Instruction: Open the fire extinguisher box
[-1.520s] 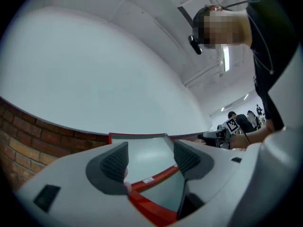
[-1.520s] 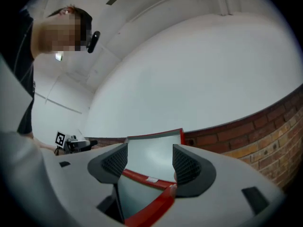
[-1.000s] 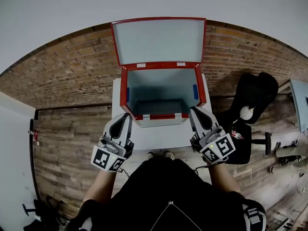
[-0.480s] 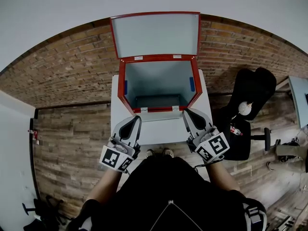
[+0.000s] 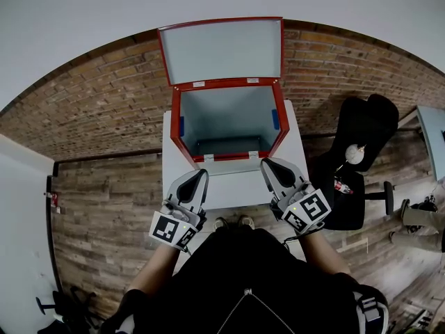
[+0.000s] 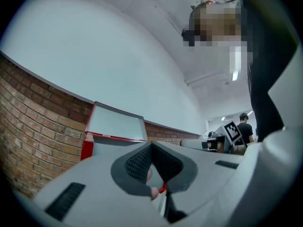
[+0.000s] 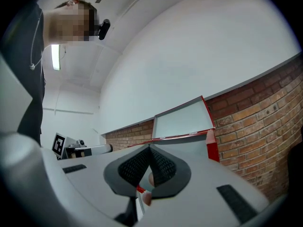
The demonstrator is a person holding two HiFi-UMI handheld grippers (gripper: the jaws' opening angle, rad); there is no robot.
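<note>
The red fire extinguisher box (image 5: pixel 229 160) stands on a white stand against the brick wall, its lid (image 5: pixel 221 50) swung up and back. The inside looks pale and empty. My left gripper (image 5: pixel 202 175) hangs just off the box's front left corner, shut, with nothing between its jaws. My right gripper (image 5: pixel 265 164) hovers by the front right corner, also shut and empty. In the left gripper view the open lid (image 6: pixel 117 125) shows beyond the closed jaws. The right gripper view shows that lid (image 7: pixel 182 122) above the red box edge (image 7: pixel 212 151).
The white stand (image 5: pixel 229 190) carries the box, and the person's shoes show below it. A black office chair (image 5: pixel 361 141) with small items on it stands at the right. Wood plank floor (image 5: pixel 97 207) spreads on both sides. Another person (image 6: pixel 244 125) stands far off.
Both grippers have drawn back from the box's front corners toward the person and a little inward. The lid stays raised.
</note>
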